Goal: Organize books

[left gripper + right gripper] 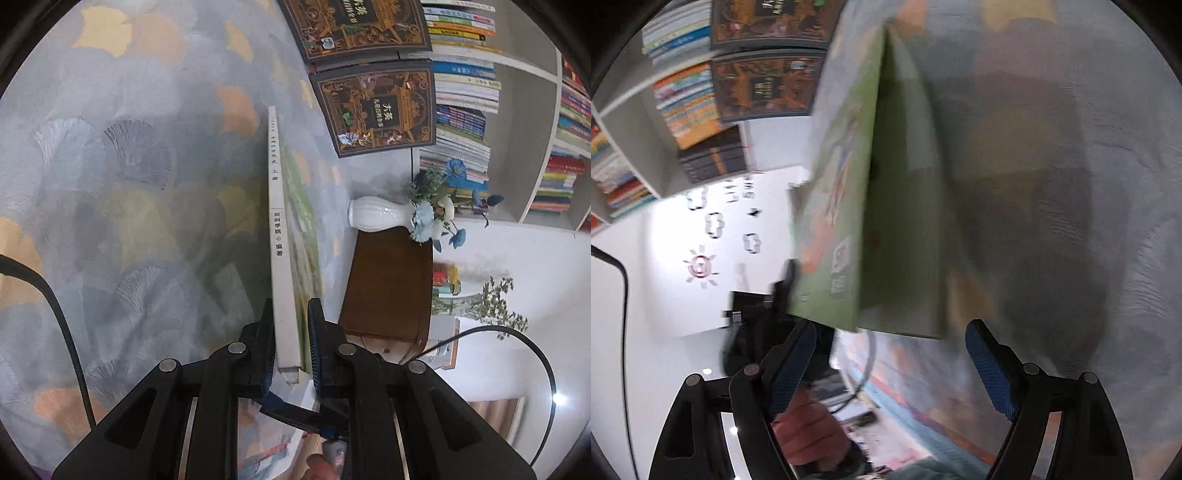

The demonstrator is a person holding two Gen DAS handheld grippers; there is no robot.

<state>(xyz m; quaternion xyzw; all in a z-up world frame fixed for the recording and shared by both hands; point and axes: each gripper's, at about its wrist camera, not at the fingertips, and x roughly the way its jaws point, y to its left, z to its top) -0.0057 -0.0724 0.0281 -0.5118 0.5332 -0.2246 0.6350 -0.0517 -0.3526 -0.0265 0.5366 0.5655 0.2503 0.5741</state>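
Observation:
A thin book with a white spine (275, 206) and green cover stands on edge on the leaf-patterned cloth (129, 166). My left gripper (291, 310) is shut on its near end, one pad on each cover. In the blurred right wrist view the same green book (842, 206) rises just beyond my right gripper (892, 330). That gripper is open wide, with nothing between its pads. The left gripper's dark fingers (783, 284) show at the book's left side. Two dark ornate books (380, 107) lie flat farther along the cloth, one beyond the other.
White shelves packed with stacked books (461, 110) stand past the dark books. A white vase of blue flowers (376, 214) sits on a brown cabinet (388, 288), with a glass vase of sprigs (480, 302) beside it. A hand (809, 435) shows low down.

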